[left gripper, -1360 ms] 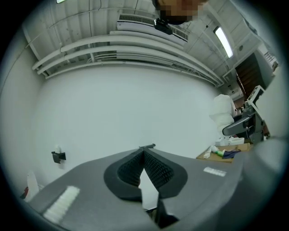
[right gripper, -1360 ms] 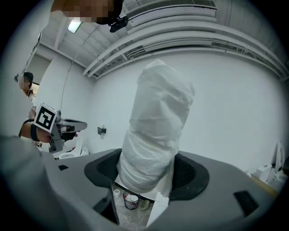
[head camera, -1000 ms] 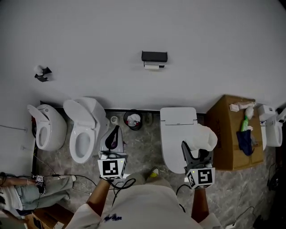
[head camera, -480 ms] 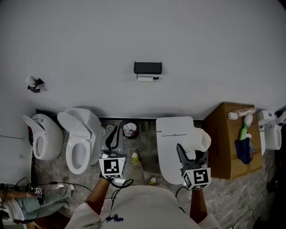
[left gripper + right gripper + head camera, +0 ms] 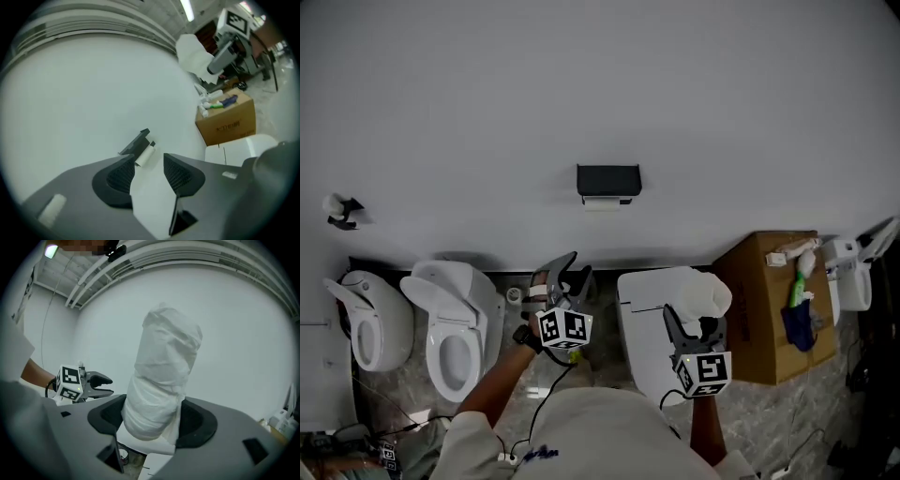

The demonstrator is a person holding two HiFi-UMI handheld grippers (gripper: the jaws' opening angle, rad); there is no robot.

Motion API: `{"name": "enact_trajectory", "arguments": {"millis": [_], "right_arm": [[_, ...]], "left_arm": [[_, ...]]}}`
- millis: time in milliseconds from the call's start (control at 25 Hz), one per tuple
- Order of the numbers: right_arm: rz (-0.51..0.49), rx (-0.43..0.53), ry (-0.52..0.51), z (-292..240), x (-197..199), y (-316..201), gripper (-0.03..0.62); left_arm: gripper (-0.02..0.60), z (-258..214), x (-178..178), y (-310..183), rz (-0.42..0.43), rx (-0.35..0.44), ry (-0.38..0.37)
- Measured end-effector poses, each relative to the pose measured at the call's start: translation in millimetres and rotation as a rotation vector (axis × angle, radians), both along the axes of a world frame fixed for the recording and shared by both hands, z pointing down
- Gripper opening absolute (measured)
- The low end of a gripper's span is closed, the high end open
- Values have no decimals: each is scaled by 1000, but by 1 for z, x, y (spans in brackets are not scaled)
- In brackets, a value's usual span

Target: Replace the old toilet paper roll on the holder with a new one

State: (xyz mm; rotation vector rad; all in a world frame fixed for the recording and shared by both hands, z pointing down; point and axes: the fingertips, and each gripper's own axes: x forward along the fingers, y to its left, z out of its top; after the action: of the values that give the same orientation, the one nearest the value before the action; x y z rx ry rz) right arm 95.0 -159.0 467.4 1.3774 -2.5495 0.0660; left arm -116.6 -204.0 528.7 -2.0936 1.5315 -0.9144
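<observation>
Squeezing the soft, light new toilet paper roll point(image 5: 161, 380) around its lower half, the right gripper point(image 5: 690, 320) likely dents it, while the left gripper point(image 5: 572, 275), empty, is opening its jaws toward the thin old roll point(image 5: 145, 156) under the wall holder point(image 5: 135, 142).

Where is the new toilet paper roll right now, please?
The new roll is in the right gripper, head view right of centre, by the closed toilet.

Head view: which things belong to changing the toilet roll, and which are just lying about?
Job: black wall holder; old roll under it; new roll clamped in the right hand-held gripper; left hand-held gripper, jaws opening, nothing between them.
Lying about: two open toilets; closed toilet; cardboard box with clutter on top.
</observation>
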Motion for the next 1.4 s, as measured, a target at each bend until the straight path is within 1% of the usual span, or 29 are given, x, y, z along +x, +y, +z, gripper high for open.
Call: {"name": "enact_trajectory", "arguments": {"millis": [80,120,200,280,400,480,600,760,840,960,1080,1120,1240,1280,1400], "right_arm": [[28,-18,4,2,-14,-14,321],[45,-20,22,4,-20,-20,321],[79,3,95,5,-31,-31,321],[107,36,147,2,-42,-42,321],[122,26,109,0,-54,-53,321],[117,17,101,2,-60,-59,321],[97,8,83,6,-63,-68,321],[79,-23,44,13,-55,-75,321],[79,-23,33,12,-49,-82,321],[89,-27,21,13,-38,-90,321],[102,-36,22,17,-28,-96,321],[106,-38,20,19,-26,-98,321],[110,-42,20,22,-23,-102,321],[112,-44,20,23,-23,-103,321],[116,-52,17,27,-21,-106,321]], "left_arm": [[202,10,-2,-26,59,6,-122],[202,17,-4,-40,74,-1,-176],[204,33,-10,-67,77,-18,-264],[209,44,-15,-94,73,-8,-350],[216,56,-14,-122,87,11,-467],[218,63,-11,-136,95,11,-516],[229,68,-5,-154,102,2,-571],[235,86,6,-168,115,-68,-601],[235,96,7,-177,114,-87,-625],[235,101,7,-190,95,-69,-655],[233,102,6,-201,75,-23,-698],[229,103,6,-202,76,-29,-707],[200,104,7,-200,89,-71,-699],[181,105,7,-200,87,-72,-701],[176,106,5,-202,79,-53,-733]]}}
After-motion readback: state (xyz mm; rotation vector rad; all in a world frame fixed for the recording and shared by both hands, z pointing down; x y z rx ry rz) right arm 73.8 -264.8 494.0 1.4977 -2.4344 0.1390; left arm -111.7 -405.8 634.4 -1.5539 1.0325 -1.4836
